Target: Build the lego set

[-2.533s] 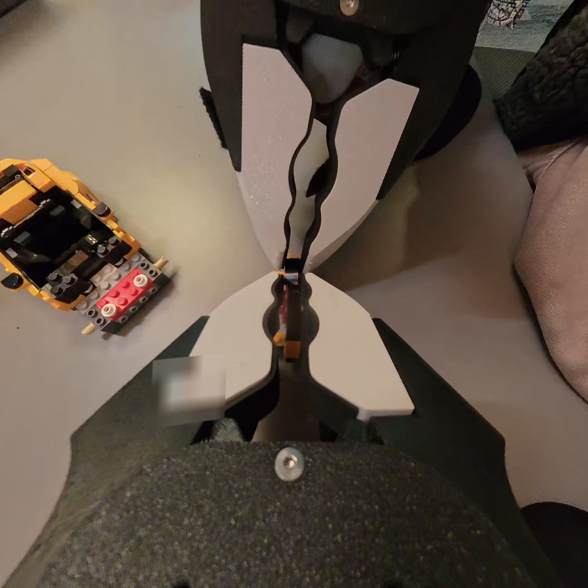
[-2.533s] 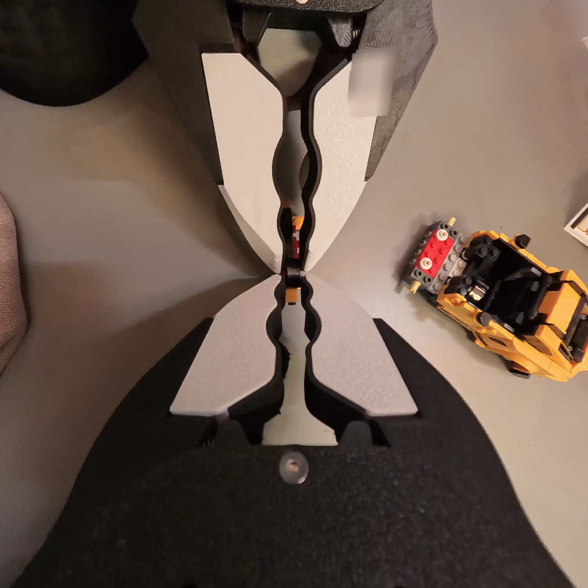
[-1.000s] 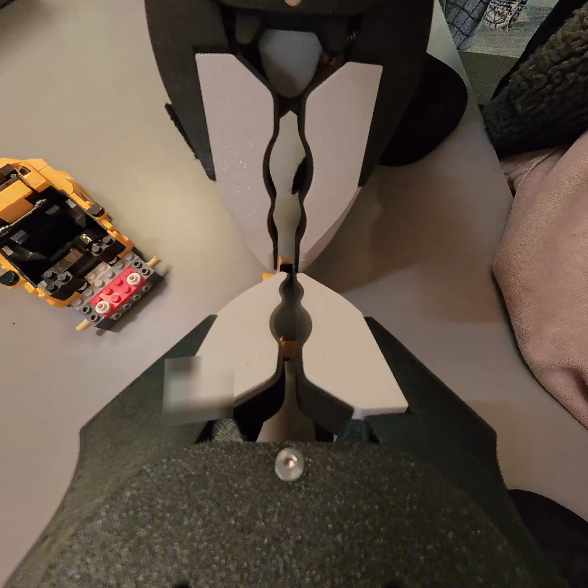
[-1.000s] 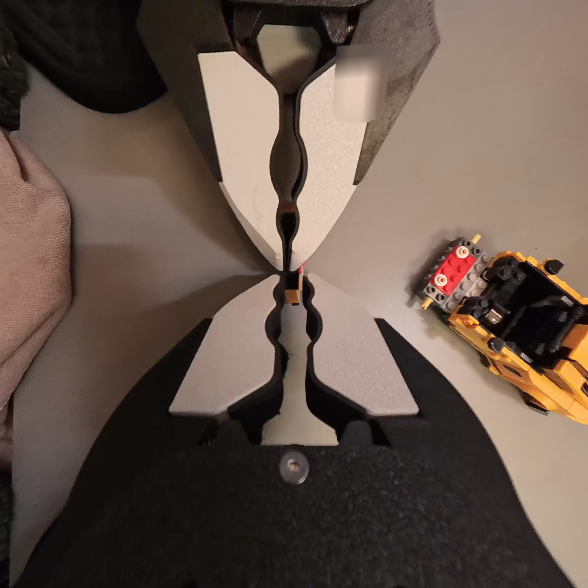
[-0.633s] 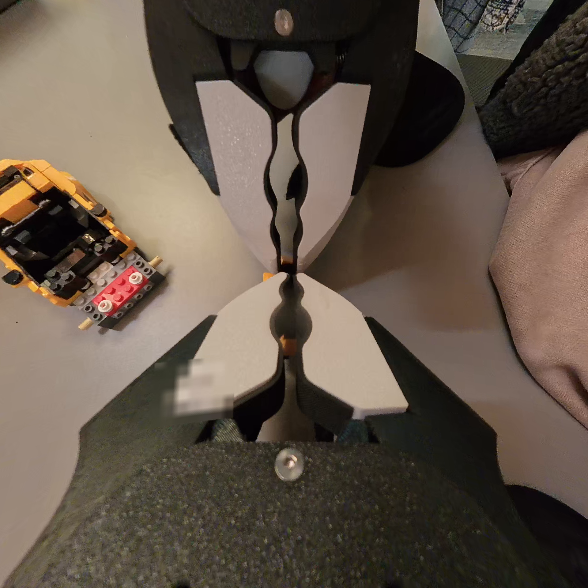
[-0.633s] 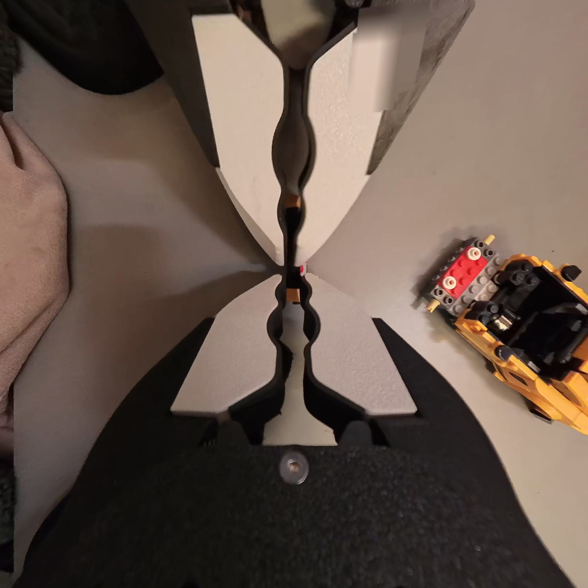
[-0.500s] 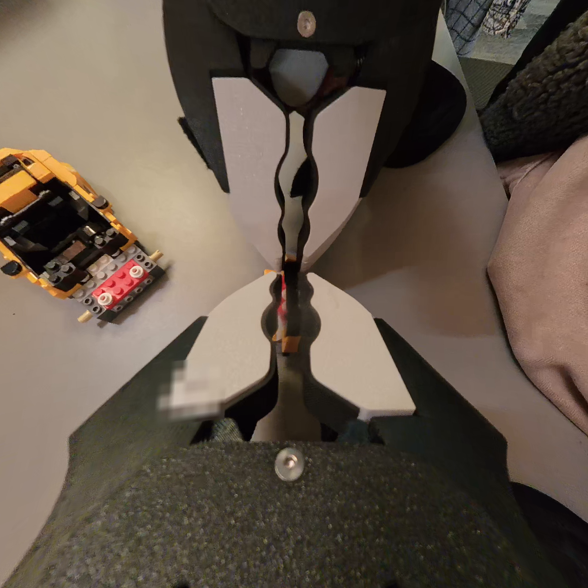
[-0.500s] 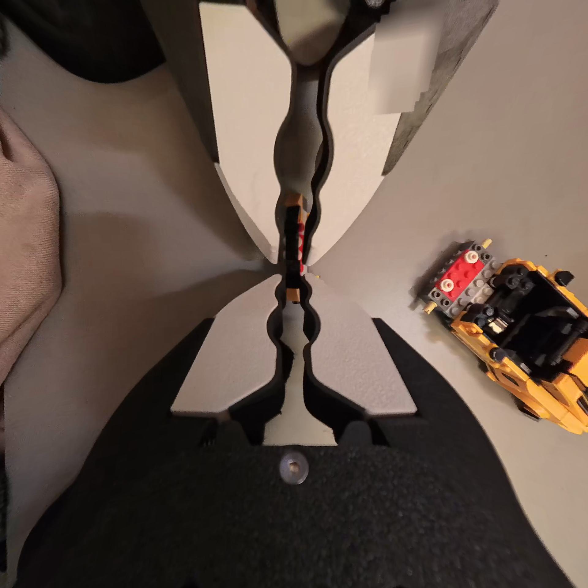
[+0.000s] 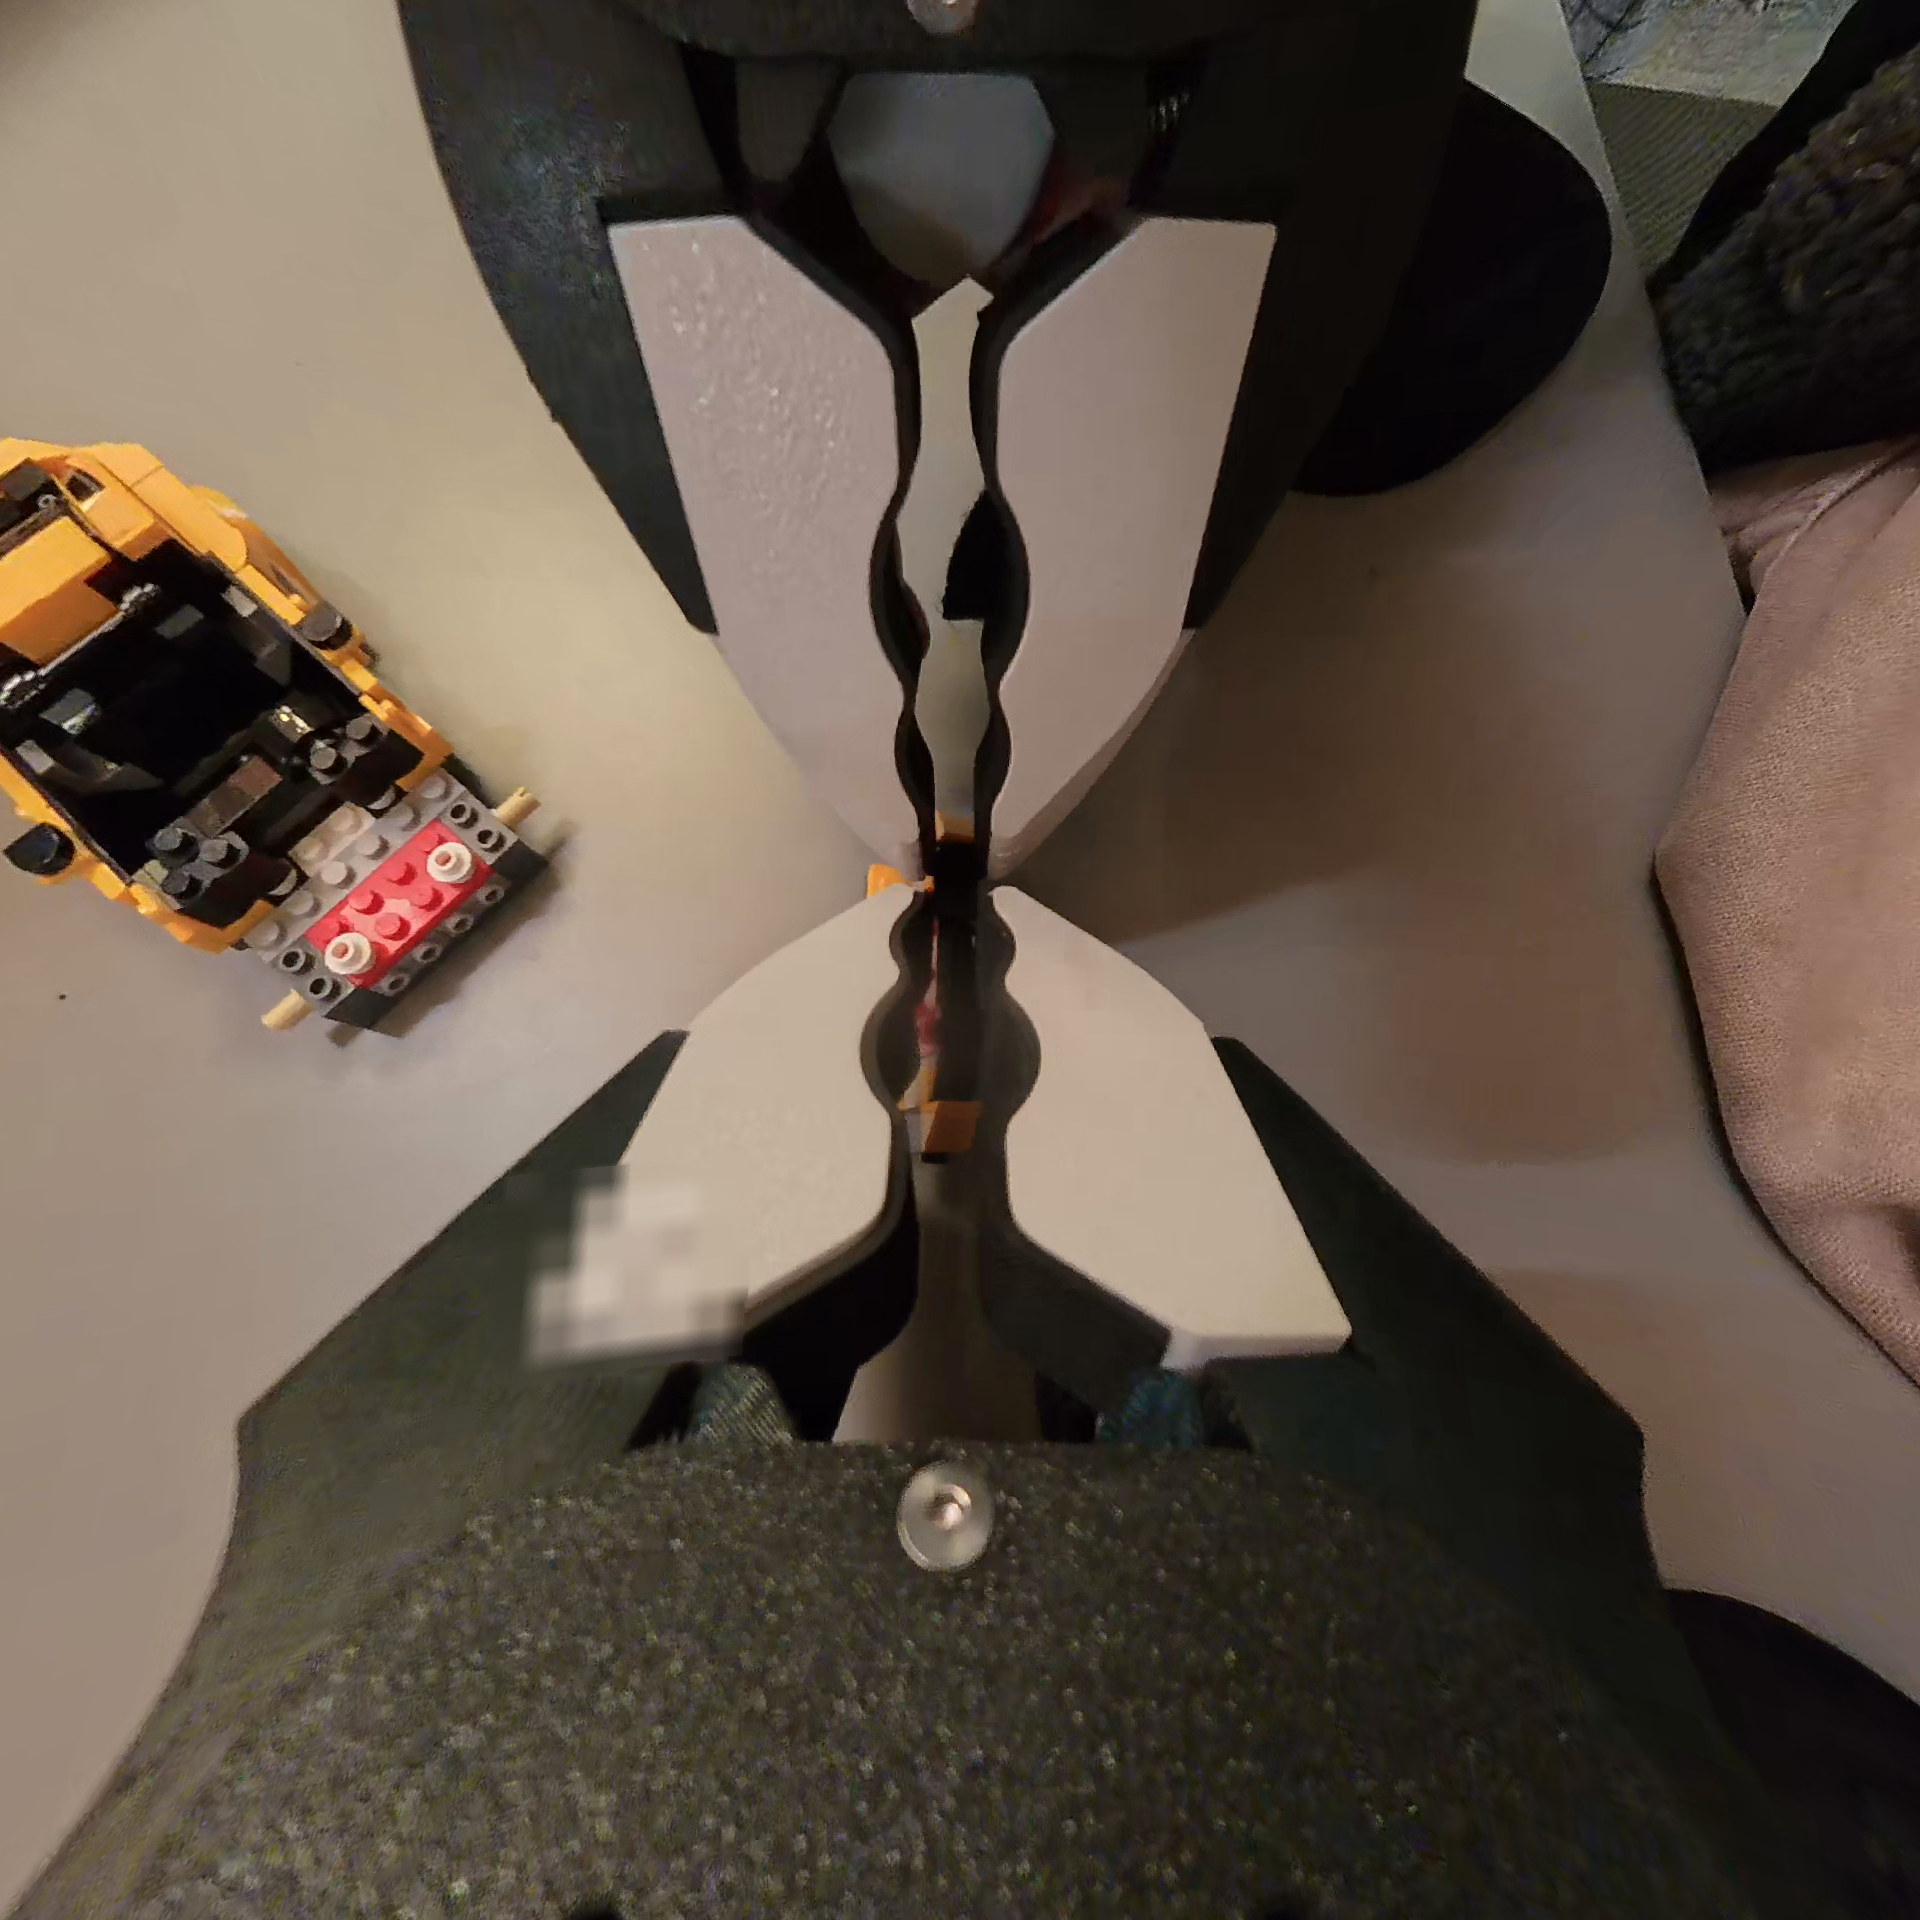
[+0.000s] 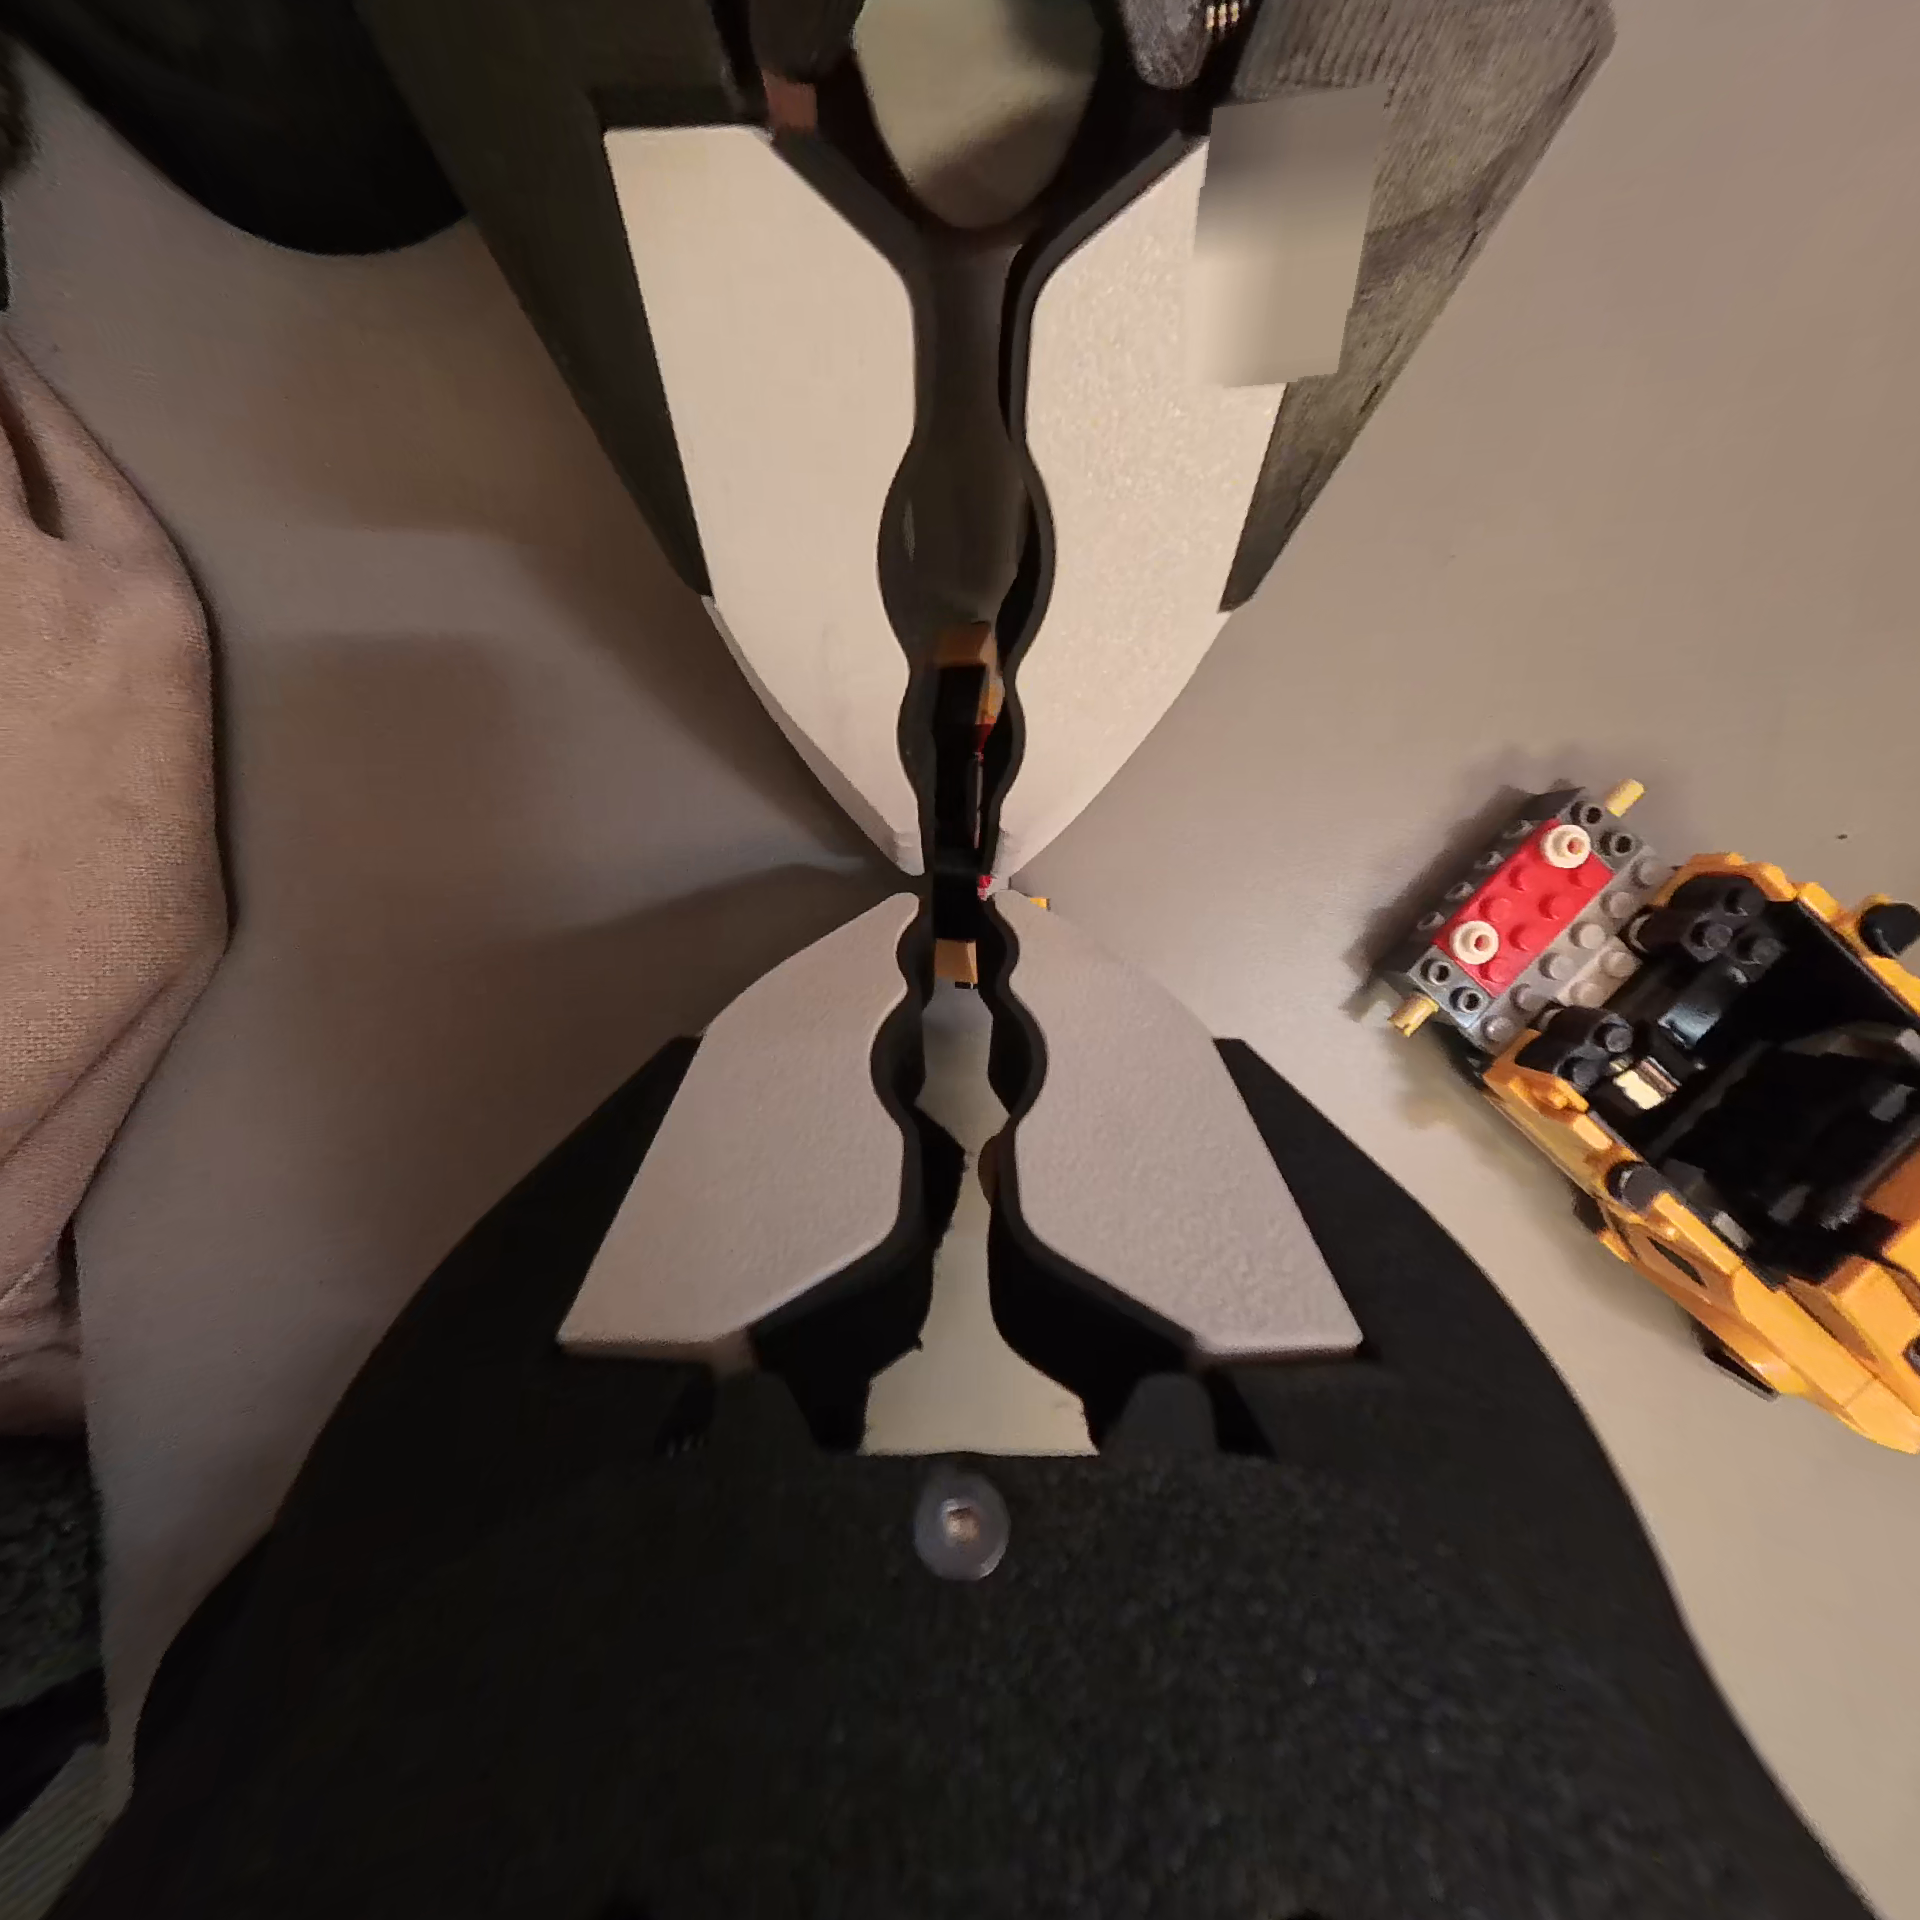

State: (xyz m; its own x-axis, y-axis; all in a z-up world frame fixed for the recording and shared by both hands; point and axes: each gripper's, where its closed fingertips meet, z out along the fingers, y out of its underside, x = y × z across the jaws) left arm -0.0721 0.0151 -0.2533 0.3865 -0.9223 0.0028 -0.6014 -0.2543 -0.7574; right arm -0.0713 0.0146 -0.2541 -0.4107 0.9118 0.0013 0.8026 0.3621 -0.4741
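My left gripper [image 9: 951,920] and my right gripper [image 10: 956,925] meet tip to tip above the grey table [image 9: 312,260]. Both are shut on one small black, orange and red lego sub-assembly [image 9: 954,1039]. It runs lengthwise between the two pairs of fingers and is mostly hidden by them. In the right wrist view most of it [image 10: 961,727] lies inside the left gripper's [image 10: 956,847] fingers. The orange lego car [image 9: 208,727], open on top with a red plate at its end, lies on the table to the left, apart from both grippers. It also shows in the right wrist view [image 10: 1714,1091].
A pinkish cloth [image 9: 1818,935] lies at the table's edge, on the side away from the car; it also shows in the right wrist view [image 10: 94,831]. A dark fuzzy garment [image 9: 1787,260] and a black round object [image 9: 1486,312] sit behind the right gripper [image 9: 951,842]. From either gripper's tips it is about 15 centimetres to the orange lego car [image 9: 208,727]. My right wrist view [image 10: 1740,1104] looks at it from another angle.
The sub-assembly, first held mainly at the right gripper's tips, now reaches deep between the left gripper's fingers. The two grippers have stayed tip to tip. The car has not moved.
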